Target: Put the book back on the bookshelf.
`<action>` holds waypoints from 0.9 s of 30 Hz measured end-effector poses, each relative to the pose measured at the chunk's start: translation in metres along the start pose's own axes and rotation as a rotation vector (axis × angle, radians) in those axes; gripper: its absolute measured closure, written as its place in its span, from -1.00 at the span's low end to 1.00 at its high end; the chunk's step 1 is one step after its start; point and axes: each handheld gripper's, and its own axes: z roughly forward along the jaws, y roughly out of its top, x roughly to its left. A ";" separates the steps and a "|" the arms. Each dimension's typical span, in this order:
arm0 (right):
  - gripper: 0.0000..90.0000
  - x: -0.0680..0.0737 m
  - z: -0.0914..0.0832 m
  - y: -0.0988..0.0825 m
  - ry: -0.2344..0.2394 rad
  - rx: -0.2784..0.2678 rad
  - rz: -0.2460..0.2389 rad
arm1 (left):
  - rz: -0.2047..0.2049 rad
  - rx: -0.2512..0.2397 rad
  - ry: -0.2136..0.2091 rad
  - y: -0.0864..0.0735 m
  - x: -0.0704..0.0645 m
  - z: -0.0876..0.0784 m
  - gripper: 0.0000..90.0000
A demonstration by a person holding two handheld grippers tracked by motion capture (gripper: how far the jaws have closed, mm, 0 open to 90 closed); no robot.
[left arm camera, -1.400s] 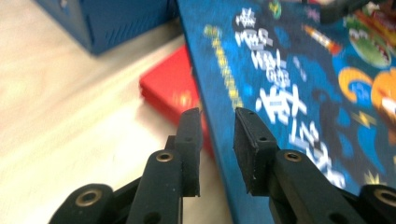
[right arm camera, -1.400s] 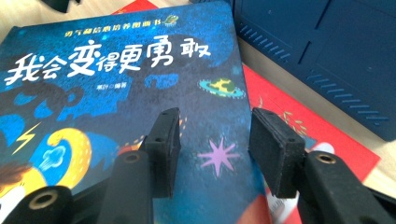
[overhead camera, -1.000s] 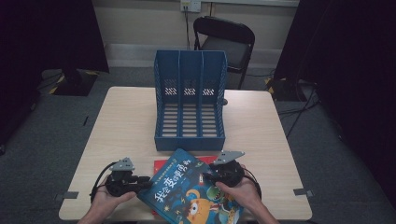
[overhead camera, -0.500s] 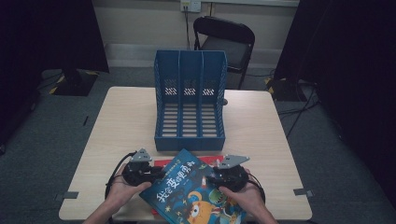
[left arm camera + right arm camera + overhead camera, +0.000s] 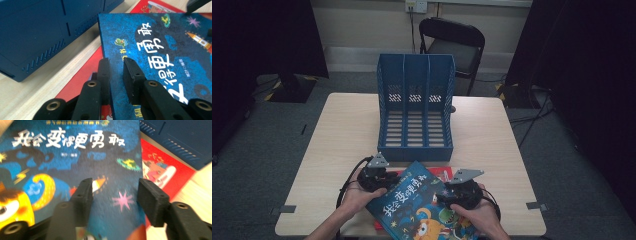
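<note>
Blue picture book (image 5: 422,205) lies at the near edge of the table (image 5: 342,130), just in front of the blue file rack (image 5: 415,107), tilted across a red book (image 5: 439,173) that shows beneath it on the rack's side. The left gripper (image 5: 382,180) sits at the book's left edge, near the rack's front left corner; its jaws have just been closing and now stand narrow, one pad (image 5: 132,75) on the cover and the other (image 5: 103,75) under the edge, gripping the book. The right gripper (image 5: 447,196) hovers over the cover's right part; its jaws have just been opening and stand apart above the cover, holding nothing.
</note>
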 end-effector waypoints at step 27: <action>0.00 -0.003 0.011 0.007 0.009 -0.016 -0.013 | -0.095 0.058 -0.047 -0.082 -0.014 -0.084 0.17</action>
